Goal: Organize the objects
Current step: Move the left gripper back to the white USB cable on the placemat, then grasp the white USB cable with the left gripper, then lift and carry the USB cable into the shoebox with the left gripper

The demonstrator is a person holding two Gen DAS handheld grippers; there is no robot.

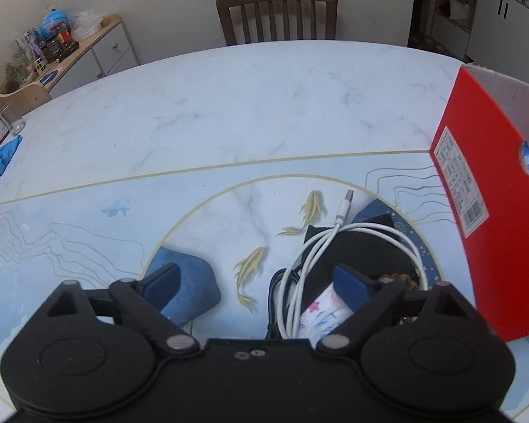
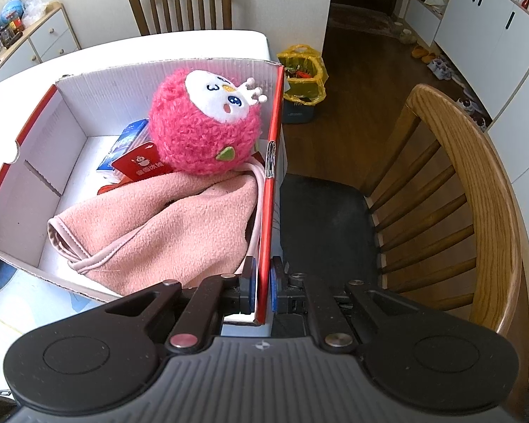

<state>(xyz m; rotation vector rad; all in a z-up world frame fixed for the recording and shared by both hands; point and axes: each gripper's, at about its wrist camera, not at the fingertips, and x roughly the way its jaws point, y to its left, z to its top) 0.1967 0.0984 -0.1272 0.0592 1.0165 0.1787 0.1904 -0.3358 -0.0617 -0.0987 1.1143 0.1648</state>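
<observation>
Red box (image 1: 476, 190), outer wall: white printed label and barcode, print too small to read. Red packet (image 2: 143, 165) inside the box: white logo with Chinese characters, not clearly legible.

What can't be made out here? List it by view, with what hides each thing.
- Left wrist view: the pile under the white cable is partly hidden by the left gripper.
- Left wrist view: the red box interior is cut off by the frame edge.
- Right wrist view: items beneath the pink towel and plush toy are covered.

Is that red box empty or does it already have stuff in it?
Partly filled: the red box holds a pink plush toy, a pink towel and small packets.
</observation>
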